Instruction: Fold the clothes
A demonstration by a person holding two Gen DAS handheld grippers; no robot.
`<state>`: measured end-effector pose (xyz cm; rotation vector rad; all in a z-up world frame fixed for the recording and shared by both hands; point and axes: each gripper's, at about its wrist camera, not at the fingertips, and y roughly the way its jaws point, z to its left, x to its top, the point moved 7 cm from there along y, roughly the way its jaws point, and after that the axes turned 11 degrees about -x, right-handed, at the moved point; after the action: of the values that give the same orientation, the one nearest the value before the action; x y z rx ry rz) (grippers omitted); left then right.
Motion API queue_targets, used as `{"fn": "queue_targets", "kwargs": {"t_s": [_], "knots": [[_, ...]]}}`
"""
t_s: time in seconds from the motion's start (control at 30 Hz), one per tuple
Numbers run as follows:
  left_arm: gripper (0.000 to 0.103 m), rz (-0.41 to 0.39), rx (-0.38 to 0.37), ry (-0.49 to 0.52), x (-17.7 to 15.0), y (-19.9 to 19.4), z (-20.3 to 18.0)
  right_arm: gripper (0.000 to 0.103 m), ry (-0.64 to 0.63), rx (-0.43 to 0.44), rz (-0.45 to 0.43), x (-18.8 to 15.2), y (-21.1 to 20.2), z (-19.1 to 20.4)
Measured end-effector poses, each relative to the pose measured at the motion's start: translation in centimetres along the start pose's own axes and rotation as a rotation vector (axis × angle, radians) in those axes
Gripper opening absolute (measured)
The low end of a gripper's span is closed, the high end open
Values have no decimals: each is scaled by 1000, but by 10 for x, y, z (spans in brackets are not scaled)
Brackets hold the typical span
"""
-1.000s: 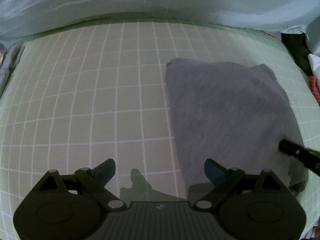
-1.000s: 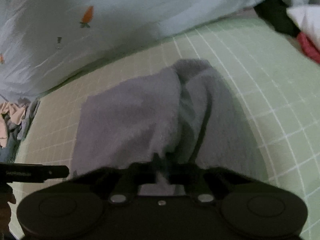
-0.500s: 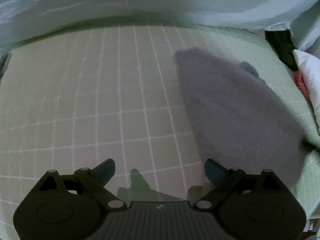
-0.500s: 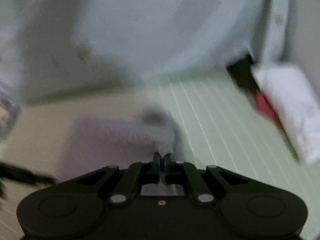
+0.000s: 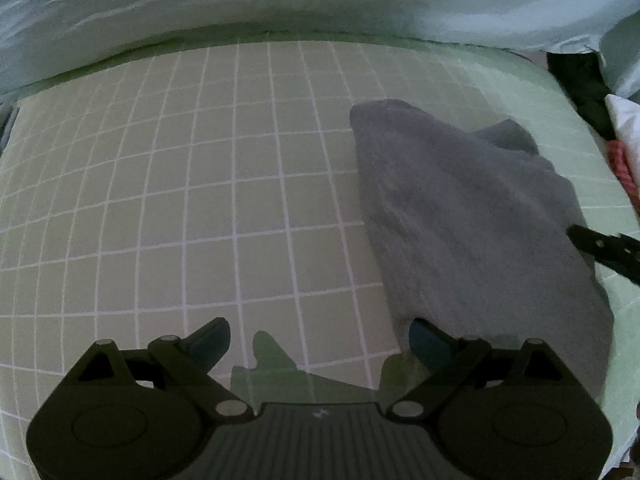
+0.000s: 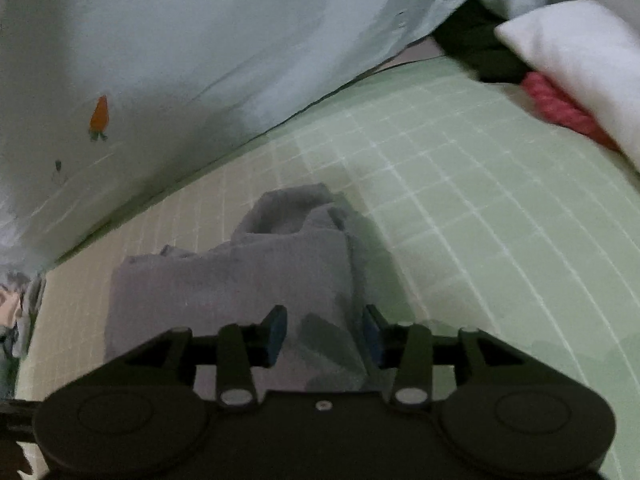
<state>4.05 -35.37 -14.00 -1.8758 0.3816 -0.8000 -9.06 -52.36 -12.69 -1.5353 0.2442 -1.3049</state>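
A grey cloth (image 5: 472, 220) lies folded on the green grid mat (image 5: 200, 180), on its right half. My left gripper (image 5: 320, 340) hovers open over bare mat, its right finger just at the cloth's near left edge, nothing between the fingers. In the right wrist view the same grey cloth (image 6: 240, 280) is bunched, with a raised fold at its far end. My right gripper (image 6: 324, 332) has its jaws opening, and the cloth's near edge lies loose between the blue pads. One right finger (image 5: 600, 248) shows black at the cloth's right side in the left wrist view.
A pale sheet with a carrot print (image 6: 160, 60) hangs along the mat's far edge. At the far right lie a white pillow-like bundle (image 6: 580, 60), a red cloth (image 6: 556, 104) and a dark garment (image 6: 480, 52). More clothes (image 6: 12, 312) sit past the left edge.
The right gripper was shut on the grey cloth and now stands with its jaws apart, the cloth resting on the mat. The left gripper stays open and has barely shifted.
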Motion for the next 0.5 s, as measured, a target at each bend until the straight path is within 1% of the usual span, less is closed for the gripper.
{"fn": "queue_targets", "kwargs": {"t_s": [0.03,0.07,0.1,0.17,0.23,0.27,0.3,0.37,0.43,0.47,0.5], "knots": [[96,4,0,-3,0,1,1,31,-25,-1,4,2,6,4],[96,3,-1,-9,2,-1,2,6,-54,-4,6,4,11,9],[96,-2,-4,-18,4,-3,3,4,-86,-12,-8,9,13,11],[96,-34,-19,-48,8,-12,7,4,-124,-23,-88,23,1,14],[97,-78,-55,-70,15,-19,9,4,-150,-30,-168,37,-14,18],[98,-94,-75,-75,19,-21,8,4,-163,-38,-192,44,-17,19],[99,-110,-95,-80,23,-22,7,4,-175,-47,-209,49,-18,20],[99,-114,-115,-82,29,-17,4,4,-194,-74,-188,51,-4,18],[99,-95,-134,-77,31,-7,-2,6,-181,-119,-90,43,19,10],[99,-84,-149,-76,31,-3,-5,14,-155,-133,-73,40,20,6],[99,-72,-166,-79,30,2,-8,46,-129,-146,-56,37,21,1]]}}
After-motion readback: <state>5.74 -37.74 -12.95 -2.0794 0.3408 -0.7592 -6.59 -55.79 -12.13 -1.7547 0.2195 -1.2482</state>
